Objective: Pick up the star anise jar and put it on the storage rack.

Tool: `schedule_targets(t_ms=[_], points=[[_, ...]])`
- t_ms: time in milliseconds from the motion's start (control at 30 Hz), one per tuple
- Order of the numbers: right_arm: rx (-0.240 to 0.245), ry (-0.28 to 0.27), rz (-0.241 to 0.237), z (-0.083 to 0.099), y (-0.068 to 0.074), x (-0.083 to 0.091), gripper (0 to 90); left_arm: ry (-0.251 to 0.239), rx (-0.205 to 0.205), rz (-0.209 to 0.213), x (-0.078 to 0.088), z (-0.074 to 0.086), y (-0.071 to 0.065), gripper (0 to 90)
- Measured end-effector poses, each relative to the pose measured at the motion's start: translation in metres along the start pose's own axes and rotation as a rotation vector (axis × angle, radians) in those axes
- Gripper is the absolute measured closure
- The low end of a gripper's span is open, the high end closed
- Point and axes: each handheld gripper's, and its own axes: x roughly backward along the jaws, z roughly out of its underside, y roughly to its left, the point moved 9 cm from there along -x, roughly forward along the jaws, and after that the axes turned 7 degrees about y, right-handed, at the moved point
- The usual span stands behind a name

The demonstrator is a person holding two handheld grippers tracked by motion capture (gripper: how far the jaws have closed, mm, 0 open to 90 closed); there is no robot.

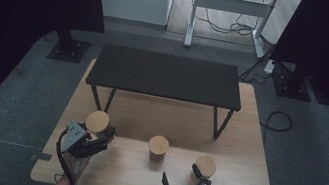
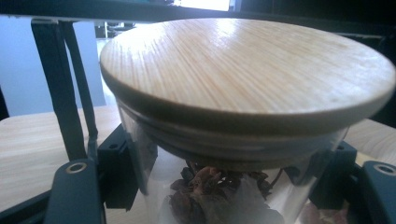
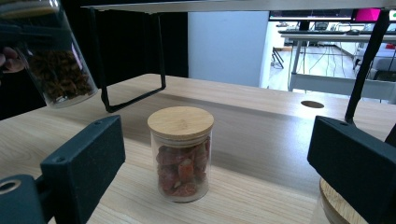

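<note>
The left gripper (image 1: 94,137) is clenched on a glass jar (image 1: 97,123) with a bamboo lid (image 2: 243,65), holding it lifted and tilted above the wooden table (image 1: 246,136), left of the middle jar (image 1: 158,148). Dark dried contents (image 2: 210,196) show through its glass. The right gripper (image 1: 181,174) is released, jaws wide apart, in front and to the right of the middle jar. A third jar (image 1: 204,167) stands touching or just beside its right jaw. A black shelf (image 1: 165,75) stands behind the middle jar.

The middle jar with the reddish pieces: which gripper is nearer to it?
Right. The right gripper, open, sits just in front of the middle jar, toward the right-hand jar. The left gripper is off to its left, holding another jar.
</note>
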Motion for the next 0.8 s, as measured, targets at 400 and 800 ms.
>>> schedule_targets(t_ms=[400,800], points=[[0.003,0.003,0.001,0.000,0.000,0.000,3.4,-0.033,0.001,0.010,0.007,-0.009,-0.001,26.6],[0.003,0.005,0.002,0.000,0.000,-0.001,3.4,-0.055,0.004,0.012,0.013,-0.015,0.000,26.5]])
